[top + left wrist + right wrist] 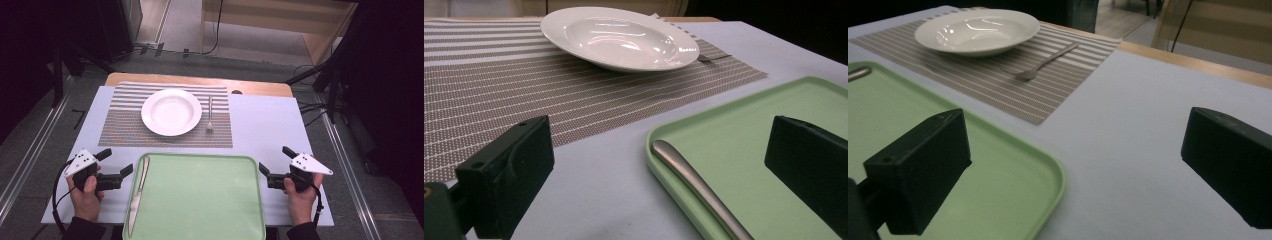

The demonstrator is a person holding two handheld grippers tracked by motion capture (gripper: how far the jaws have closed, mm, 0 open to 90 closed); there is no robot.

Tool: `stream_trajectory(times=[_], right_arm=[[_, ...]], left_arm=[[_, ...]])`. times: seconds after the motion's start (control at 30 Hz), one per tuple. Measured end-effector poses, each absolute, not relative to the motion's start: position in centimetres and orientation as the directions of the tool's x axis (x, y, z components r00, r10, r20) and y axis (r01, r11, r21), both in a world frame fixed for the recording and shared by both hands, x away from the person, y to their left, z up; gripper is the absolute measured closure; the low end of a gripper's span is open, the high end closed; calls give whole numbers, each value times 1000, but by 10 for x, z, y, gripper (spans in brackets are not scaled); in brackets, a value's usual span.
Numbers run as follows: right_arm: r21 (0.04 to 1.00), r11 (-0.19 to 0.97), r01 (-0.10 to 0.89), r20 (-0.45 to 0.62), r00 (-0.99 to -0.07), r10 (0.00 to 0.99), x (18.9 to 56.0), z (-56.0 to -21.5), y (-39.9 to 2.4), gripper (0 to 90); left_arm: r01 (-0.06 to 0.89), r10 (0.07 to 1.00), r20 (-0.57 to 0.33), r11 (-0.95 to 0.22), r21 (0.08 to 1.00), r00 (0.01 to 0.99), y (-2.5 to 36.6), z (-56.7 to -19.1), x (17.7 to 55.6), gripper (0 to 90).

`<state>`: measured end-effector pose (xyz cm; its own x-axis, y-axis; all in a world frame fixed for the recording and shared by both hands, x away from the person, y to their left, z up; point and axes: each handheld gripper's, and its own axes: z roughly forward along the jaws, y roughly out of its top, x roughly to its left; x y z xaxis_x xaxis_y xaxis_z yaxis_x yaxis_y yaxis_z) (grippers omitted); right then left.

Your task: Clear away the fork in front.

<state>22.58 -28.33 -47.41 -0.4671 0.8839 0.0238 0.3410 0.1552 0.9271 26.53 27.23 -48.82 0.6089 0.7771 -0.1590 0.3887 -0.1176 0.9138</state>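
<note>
The left hand-held gripper rests on the worktop, jaws released and empty, aimed at the knife. The knife lies along the tray's left edge, handle end nearest the jaws, likely the next pick. Beyond, the plate and fork sit on the mat, a setting half laid. The right hand-held gripper waits beside the tray, also released.

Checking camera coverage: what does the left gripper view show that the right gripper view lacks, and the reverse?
Left gripper view: nearly the whole knife, lying along the green tray's edge between open jaws. Right gripper view: the fork in full beside the white plate, plus the wooden table edge. Both: plate, striped placemat, tray, blue tabletop.
</note>
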Motion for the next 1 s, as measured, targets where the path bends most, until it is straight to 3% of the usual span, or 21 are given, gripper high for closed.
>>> stream_trajectory(times=[0.4, 1.0], right_arm=[[911, 211, 355, 27, -560, 828, 256, -455, -255, 0], [887, 242, 394, 29, -570, 821, 295, -440, -234, 0]], left_arm=[[373, 771, -142, -132, 918, 621, 271, -490, 262, 0], [377, 763, -153, -126, 918, 628, 273, -491, 262, 0]])
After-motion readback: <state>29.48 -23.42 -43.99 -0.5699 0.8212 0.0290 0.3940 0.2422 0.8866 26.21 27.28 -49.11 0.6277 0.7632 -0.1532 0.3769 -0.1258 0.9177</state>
